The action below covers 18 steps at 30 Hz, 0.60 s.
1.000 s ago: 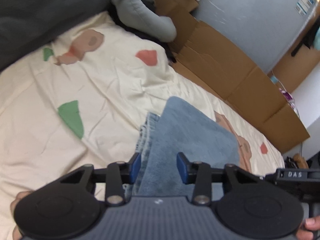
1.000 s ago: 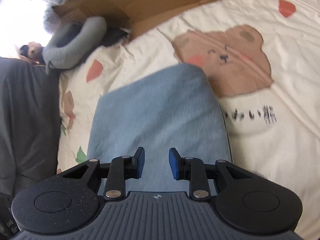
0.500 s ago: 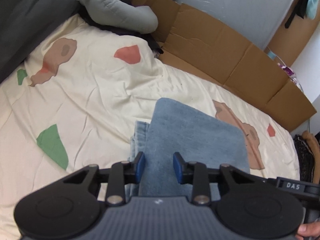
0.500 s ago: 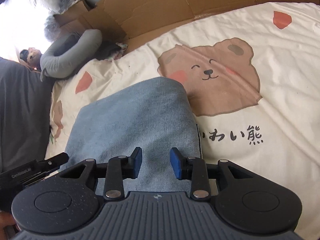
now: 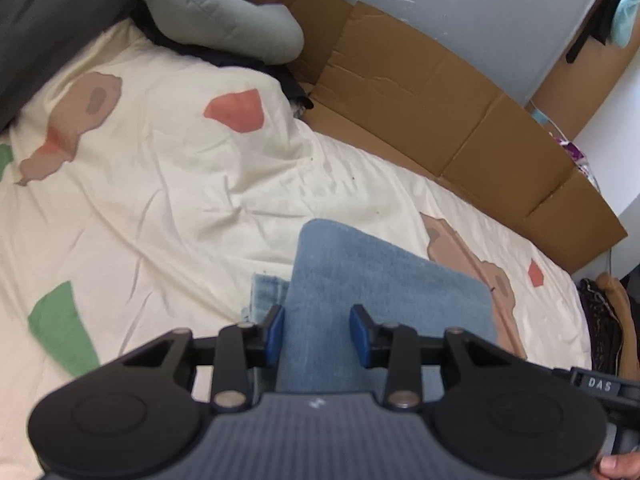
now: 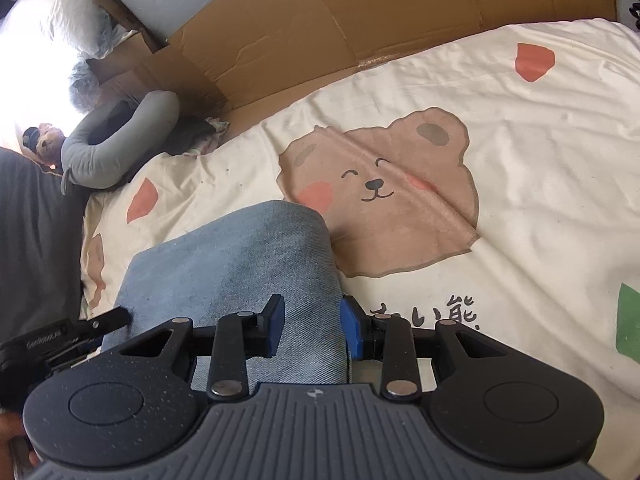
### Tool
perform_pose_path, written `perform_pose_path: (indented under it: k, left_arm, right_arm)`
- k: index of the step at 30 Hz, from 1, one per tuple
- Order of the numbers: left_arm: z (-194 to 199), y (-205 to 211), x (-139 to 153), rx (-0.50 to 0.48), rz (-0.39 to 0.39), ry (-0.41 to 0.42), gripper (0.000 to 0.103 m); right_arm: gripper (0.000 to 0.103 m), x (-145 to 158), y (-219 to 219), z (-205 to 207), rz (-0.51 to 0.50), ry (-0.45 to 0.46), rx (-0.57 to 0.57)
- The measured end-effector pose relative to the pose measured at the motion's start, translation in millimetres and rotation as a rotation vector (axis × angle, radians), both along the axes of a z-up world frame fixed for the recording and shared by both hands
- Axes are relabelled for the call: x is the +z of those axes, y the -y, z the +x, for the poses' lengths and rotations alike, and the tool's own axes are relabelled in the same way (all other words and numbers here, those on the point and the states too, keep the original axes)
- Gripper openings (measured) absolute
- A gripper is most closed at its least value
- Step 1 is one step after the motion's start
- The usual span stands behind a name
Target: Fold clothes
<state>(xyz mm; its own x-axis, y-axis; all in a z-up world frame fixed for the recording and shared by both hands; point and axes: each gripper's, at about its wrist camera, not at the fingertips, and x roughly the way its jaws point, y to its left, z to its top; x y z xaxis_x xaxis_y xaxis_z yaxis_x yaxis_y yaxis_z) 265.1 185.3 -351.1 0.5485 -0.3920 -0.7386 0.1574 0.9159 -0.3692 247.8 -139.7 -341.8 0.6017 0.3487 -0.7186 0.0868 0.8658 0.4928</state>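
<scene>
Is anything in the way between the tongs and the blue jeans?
No, nothing visible is. The folded jeans lie on the bear bedsheet right under both open tongs, the left tongs and the right tongs, with only denim showing between their tips.

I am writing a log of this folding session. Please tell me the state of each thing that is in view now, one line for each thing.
jeans: folded, lying flat on the bed sheet, one lower layer showing at the left edge.
left gripper: open, jeans seen between its fingers.
right gripper: open, at the jeans' right edge.
bed sheet: spread out, lightly wrinkled.
cardboard: flattened, alongside the bed.
grey pillow: curved, at the bed's far end.
</scene>
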Motion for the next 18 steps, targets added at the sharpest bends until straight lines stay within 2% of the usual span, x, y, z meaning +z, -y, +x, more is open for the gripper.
perform_pose_path:
  k: [4,9,10,12,14,18]
  left_arm:
    - [8.6,-3.1,-7.4,-0.001,-0.04,-0.027,0.038]
    - [8.8,-0.3,-8.0,-0.028,-0.017,-0.035,0.038]
    - [8.9,-1.5,-8.1,-0.025,-0.029,-0.043,0.035]
    - [8.3,-4.4,-6.5,-0.016,-0.05,-0.054,0.018]
    - [4.8,-7.4,-1.7,-0.009,-0.072,-0.046,0.009]
    - [-9.2,-8.2,14.8,0.004,-0.051,0.012,0.007]
  right_arm:
    - [0.037,-2.8,-7.2,3.5,-0.035,0.01,0.036]
    - [0.037,-6.3,-6.4,7.7,-0.047,0.01,0.035]
    - [0.037,-6.9,-5.6,8.1,-0.046,0.008,0.034]
    - [0.037,-7.3,-4.7,8.8,-0.046,0.006,0.034]
    - [0.037,-6.5,-4.7,9.3,-0.045,0.007,0.037]
    - [0.037,-3.1,-4.3,10.5,-0.04,0.015,0.04]
